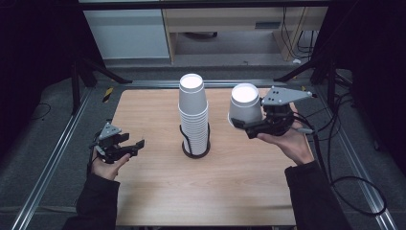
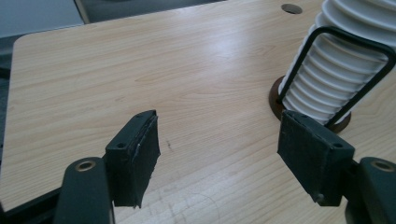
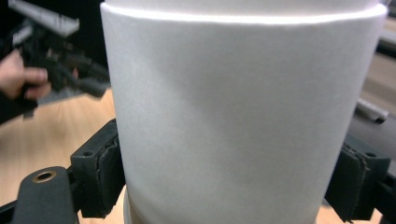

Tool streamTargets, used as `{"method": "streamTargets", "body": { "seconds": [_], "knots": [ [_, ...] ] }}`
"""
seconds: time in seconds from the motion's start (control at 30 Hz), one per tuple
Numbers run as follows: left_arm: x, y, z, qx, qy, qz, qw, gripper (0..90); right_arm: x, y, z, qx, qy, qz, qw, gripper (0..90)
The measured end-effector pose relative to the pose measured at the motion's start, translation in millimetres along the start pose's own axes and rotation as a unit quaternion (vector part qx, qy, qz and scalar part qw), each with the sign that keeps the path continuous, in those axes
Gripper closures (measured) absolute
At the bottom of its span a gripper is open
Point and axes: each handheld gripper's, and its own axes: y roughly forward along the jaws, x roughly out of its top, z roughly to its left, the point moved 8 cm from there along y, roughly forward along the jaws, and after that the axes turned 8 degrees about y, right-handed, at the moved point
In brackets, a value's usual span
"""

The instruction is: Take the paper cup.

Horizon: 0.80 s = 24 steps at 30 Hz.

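A tall stack of upside-down white paper cups (image 1: 193, 112) stands in a black wire holder (image 1: 196, 149) at the table's middle; the stack (image 2: 336, 65) also rises at the right of the left gripper view. Right of the stack is a single upside-down white cup (image 1: 244, 106), and my right gripper (image 1: 246, 122) is shut on its sides. Both pads press the cup (image 3: 233, 102) in the right gripper view. Whether it touches the table I cannot tell. My left gripper (image 1: 134, 141) is held open at the table's left, nothing between its jaws (image 2: 219, 158).
The wooden table (image 1: 158, 191) has bare surface in front and to the left. Metal rails (image 1: 52, 158) run along both sides. Cables (image 1: 354, 187) lie on the floor at right. A small round hole (image 2: 292, 8) sits in the tabletop behind the stack.
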Motion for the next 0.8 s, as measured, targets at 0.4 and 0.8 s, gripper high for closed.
{"method": "streamTargets", "body": {
  "seconds": [0.4, 0.8],
  "knots": [
    [8.6, 1.5, -28.0, -0.059, 0.043, -0.008, 0.9973, 28.0, -64.8, 8.1, 12.4, 0.066, -0.020, 0.074, 0.9949, 14.7],
    [21.8, -1.1, -63.2, -0.114, 0.087, -0.026, 0.9894, 27.4, -97.6, 20.2, 25.4, 0.119, -0.052, 0.132, 0.9826, 14.7]
  ]
}}
